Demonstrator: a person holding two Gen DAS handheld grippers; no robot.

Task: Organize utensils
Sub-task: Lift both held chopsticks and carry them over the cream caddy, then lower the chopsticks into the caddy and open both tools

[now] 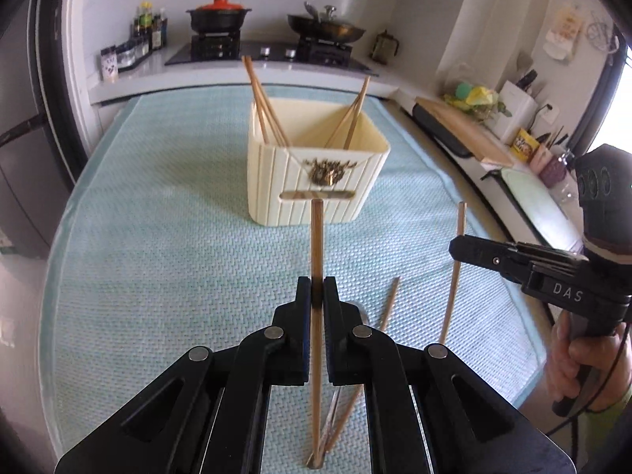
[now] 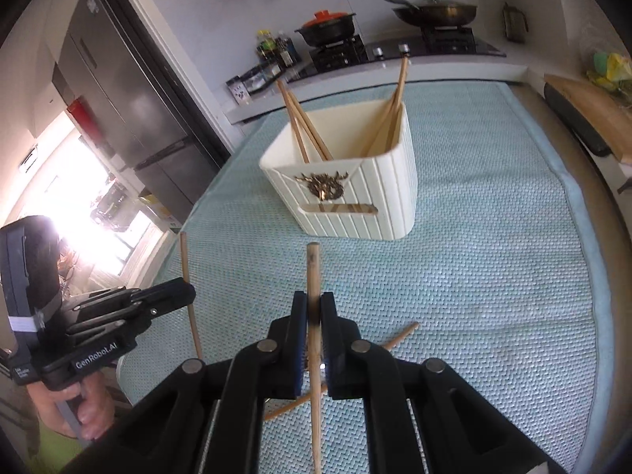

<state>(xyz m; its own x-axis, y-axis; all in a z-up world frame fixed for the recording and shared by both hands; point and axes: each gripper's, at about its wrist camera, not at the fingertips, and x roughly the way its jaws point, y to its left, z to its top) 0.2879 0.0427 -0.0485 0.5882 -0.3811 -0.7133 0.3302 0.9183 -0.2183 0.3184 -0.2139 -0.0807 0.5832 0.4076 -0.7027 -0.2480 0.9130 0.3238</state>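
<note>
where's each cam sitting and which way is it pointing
Left wrist: rides the left gripper, looking along its fingers at the cream holder; the right gripper and hand show at right.
Right wrist: rides the right gripper, facing the same holder; the left gripper shows at left.
Shared: holder, blue mat, stove, each gripper's upright chopstick.

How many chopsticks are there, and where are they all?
Held chopstick in left gripper: 1
Held chopstick in right gripper: 1
Loose chopstick on mat: 1
Standing chopsticks in box: about 4, overlapping
Total: about 7
</note>
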